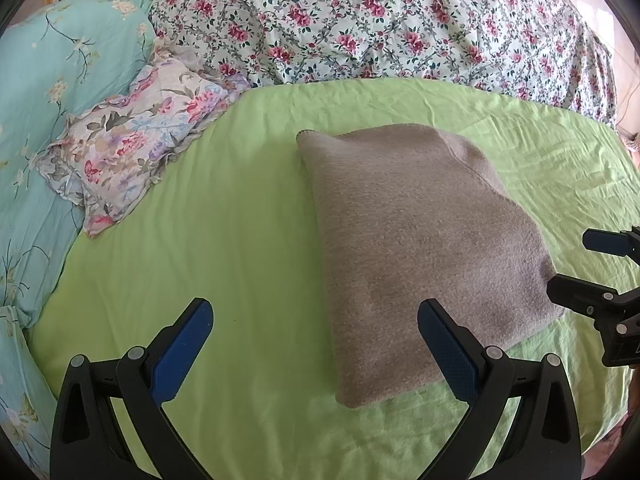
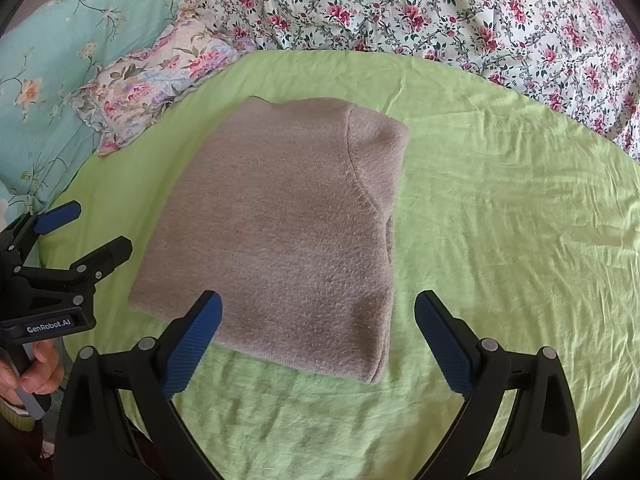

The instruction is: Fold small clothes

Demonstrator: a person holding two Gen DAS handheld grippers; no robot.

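Observation:
A grey-brown knitted sweater [image 1: 420, 248] lies folded into a compact rectangle on the green sheet [image 1: 224, 240]; it also shows in the right wrist view [image 2: 288, 232]. My left gripper [image 1: 316, 320] is open and empty, held above the sweater's near left edge. My right gripper [image 2: 318, 320] is open and empty, held above the sweater's near right corner. Each gripper shows in the other's view: the right gripper [image 1: 576, 264] at the right edge, the left gripper [image 2: 88, 228] at the left edge, both open.
A floral pillow [image 1: 132, 144] lies at the left of the sheet, next to a turquoise flowered quilt [image 1: 60, 80]. A rose-patterned quilt [image 1: 380, 24] is bunched along the far side. The green sheet [image 2: 500, 220] stretches to the right of the sweater.

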